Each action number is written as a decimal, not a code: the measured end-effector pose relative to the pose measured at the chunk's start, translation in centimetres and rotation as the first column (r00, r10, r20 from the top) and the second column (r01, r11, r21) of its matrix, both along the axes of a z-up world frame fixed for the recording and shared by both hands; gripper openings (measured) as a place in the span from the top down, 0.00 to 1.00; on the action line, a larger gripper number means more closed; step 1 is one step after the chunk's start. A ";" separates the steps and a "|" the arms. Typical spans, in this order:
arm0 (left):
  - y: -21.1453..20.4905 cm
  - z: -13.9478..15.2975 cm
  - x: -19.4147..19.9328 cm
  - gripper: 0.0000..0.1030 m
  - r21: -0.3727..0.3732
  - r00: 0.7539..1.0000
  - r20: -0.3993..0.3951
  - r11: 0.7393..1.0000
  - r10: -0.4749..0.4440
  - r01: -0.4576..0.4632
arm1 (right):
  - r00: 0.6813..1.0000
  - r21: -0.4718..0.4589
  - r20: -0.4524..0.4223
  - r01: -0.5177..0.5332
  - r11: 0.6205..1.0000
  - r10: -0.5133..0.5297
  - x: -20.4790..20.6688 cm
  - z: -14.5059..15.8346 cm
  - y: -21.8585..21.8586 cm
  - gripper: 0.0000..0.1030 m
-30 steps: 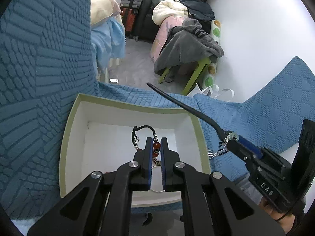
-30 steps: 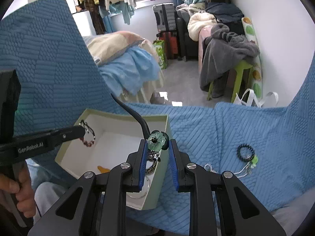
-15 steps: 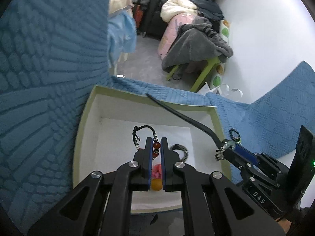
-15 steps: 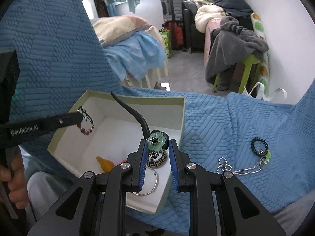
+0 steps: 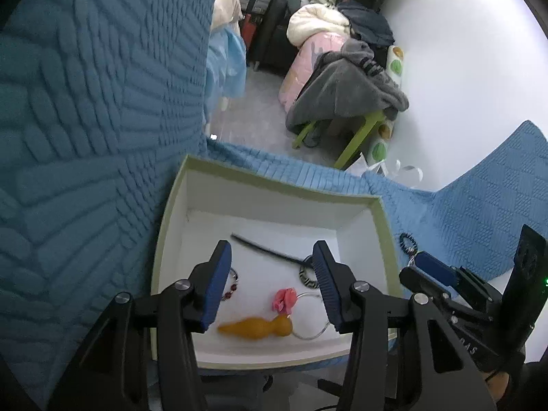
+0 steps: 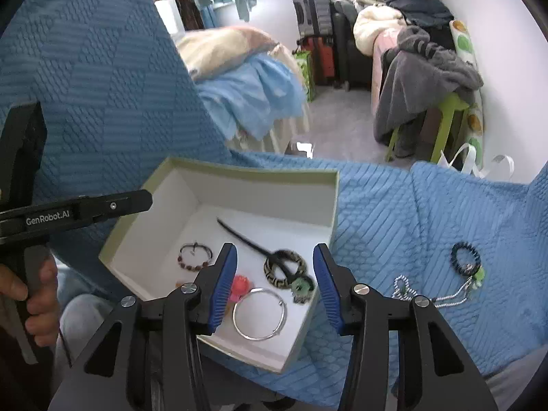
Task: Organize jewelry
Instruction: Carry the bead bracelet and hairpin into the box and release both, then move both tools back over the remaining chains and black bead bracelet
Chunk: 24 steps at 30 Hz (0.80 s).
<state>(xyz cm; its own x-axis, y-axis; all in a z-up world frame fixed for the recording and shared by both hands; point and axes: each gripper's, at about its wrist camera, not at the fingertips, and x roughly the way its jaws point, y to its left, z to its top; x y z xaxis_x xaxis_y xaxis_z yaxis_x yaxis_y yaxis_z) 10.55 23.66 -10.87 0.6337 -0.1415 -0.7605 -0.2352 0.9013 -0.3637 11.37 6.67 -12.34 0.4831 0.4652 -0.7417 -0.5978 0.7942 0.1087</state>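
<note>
Blue quilted bedspread, both grippers parked over the box, nothing held.

Near to far: right gripper has just been opening, jaws apart and empty, above the near corner of the white box; the black hair stick with the green flower lies below it, across the patterned ring, so this reads as a drop. Left gripper likewise has just been opening, nothing between the pads; the red-beaded bracelet lies flat on the box floor. Silver bangle, pink flower piece and orange gourd-shaped piece share the floor, loose: one open compartment, hence a pile. Further right, outside the box, the black bead bracelet and silver bead chain wait on the spread, probably next.
</note>
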 end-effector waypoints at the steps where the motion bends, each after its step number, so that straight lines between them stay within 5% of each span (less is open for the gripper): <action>1: -0.1 0.5 -0.1 0.51 0.003 1.000 0.011 1.000 0.002 -0.002 | 1.000 0.005 0.009 0.002 1.000 -0.002 0.1 0.4 -0.3 0.57; 24: -6.9 8.7 -1.8 0.51 0.120 0.987 0.158 0.993 0.006 -0.025 | 0.984 0.124 0.175 0.013 0.992 -0.035 0.0 8.5 -10.5 0.57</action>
<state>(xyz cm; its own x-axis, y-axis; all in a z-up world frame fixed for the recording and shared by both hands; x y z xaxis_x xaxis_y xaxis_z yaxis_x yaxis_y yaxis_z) 8.77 16.72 -2.14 0.7479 -0.0439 -0.6624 -0.1981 0.9376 -0.2858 11.42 -3.78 -3.86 0.6132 0.5339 -0.5822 -0.5972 0.7957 0.1006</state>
